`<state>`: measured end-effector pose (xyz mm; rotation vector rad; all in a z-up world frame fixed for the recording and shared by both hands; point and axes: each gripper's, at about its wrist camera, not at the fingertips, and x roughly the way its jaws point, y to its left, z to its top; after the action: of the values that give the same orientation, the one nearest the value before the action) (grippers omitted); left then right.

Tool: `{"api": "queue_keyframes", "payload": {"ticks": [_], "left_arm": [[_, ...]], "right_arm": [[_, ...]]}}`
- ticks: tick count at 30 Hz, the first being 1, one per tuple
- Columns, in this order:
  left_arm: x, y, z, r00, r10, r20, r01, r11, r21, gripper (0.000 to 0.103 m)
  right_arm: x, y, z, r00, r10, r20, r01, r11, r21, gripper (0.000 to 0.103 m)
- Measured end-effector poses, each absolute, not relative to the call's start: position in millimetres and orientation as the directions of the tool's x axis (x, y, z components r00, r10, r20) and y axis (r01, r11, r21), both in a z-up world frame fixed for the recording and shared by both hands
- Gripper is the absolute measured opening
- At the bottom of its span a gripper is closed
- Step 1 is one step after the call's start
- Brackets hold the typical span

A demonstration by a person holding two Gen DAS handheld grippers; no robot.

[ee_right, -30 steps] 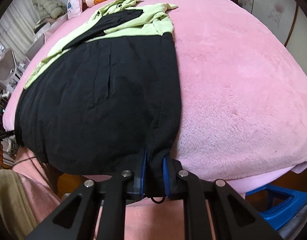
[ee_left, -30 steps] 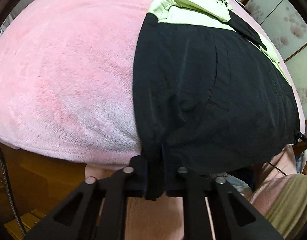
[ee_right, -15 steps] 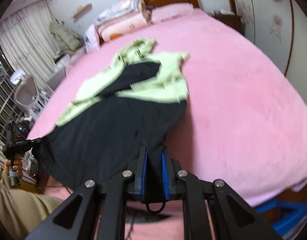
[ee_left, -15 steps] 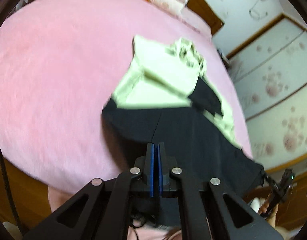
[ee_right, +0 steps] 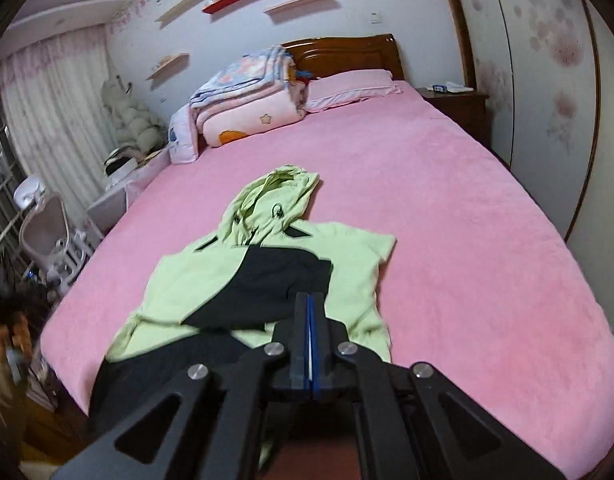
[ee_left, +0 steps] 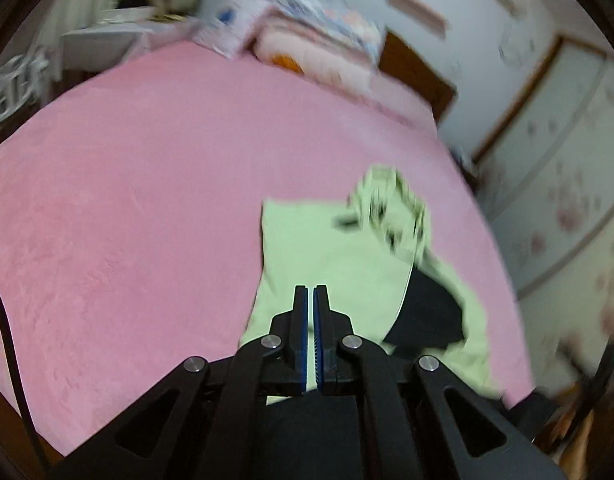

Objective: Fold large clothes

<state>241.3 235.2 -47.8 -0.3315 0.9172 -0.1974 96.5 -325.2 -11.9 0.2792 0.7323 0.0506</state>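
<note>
Both grippers, left (ee_left: 314, 304) and right (ee_right: 309, 312), are clamped shut, each apparently pinching the jacket (ee_right: 267, 276) hem, though that's hard to confirm. The jacket stretches toward 12 o'clock on the pink bed (ee_right: 447, 208); looks mid first fold, bottom half not laid over yet.

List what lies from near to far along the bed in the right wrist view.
Right gripper → jacket's black panel → green hood → bare pink bedspread → pink pillow → wooden headboard.
</note>
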Motion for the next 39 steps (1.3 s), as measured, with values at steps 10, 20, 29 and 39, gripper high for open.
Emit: {"api": "queue_keyframes", "payload": {"ticks": [10, 20, 29, 39], "left_arm": [[177.3, 262.7, -154.7, 0.349, -0.203, -0.915, 0.070, 0.979, -0.190, 0.029], [110.8, 284.7, -193.2, 0.306, -0.283, -0.909, 0.110, 0.959, -0.262, 0.073], [68.0, 285.9, -210.6, 0.281, -0.362, -0.889, 0.150, 0.931, -0.332, 0.079], [53.2, 271.7, -239.8, 0.204, -0.418, -0.885, 0.158, 0.906, -0.392, 0.080]], "right_arm": [[104.2, -320.4, -66.2, 0.646, 0.140, -0.751, 0.039, 0.976, 0.216, 0.000], [25.6, -322.2, -121.3, 0.513, 0.170, -0.841, 0.046, 0.973, 0.225, 0.008], [-53.9, -341.5, -154.5, 0.451, 0.178, -0.875, 0.133, 0.955, 0.263, 0.029], [-84.9, -330.4, -182.2, 0.385, 0.288, -0.877, 0.119, 0.927, 0.357, 0.040]]}}
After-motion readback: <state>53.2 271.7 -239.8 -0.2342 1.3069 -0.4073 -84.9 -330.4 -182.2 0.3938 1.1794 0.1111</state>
